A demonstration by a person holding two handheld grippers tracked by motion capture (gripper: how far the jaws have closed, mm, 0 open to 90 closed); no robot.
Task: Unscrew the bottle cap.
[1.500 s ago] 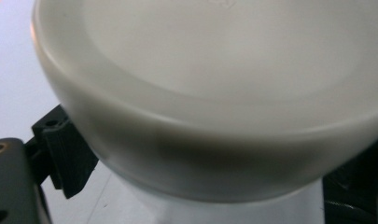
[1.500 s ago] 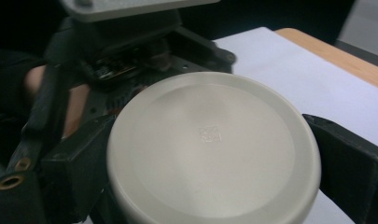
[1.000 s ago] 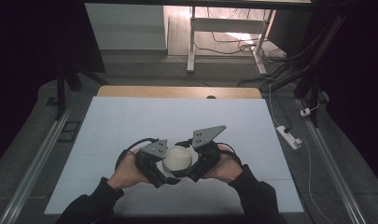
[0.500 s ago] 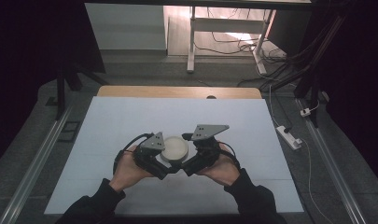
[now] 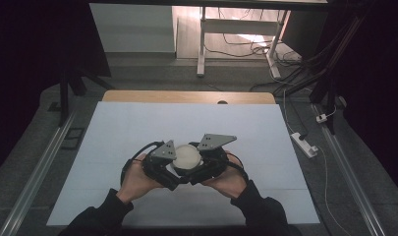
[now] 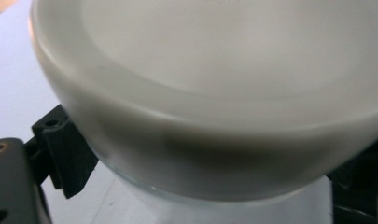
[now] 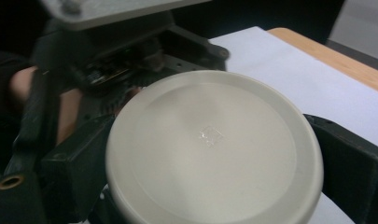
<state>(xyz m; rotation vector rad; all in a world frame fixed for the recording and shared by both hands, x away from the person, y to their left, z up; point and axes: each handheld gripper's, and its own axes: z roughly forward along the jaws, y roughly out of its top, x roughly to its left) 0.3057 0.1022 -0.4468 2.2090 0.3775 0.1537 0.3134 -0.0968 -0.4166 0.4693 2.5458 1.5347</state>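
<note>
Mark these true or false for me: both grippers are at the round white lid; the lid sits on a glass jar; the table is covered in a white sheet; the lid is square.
1. Both the left gripper and the right gripper sit at the round white plastic lid: true.
2. The lid tops a clear glass jar: true.
3. The table cover is dark green: false, it is white.
4. The lid is square: false, it is round.
</note>
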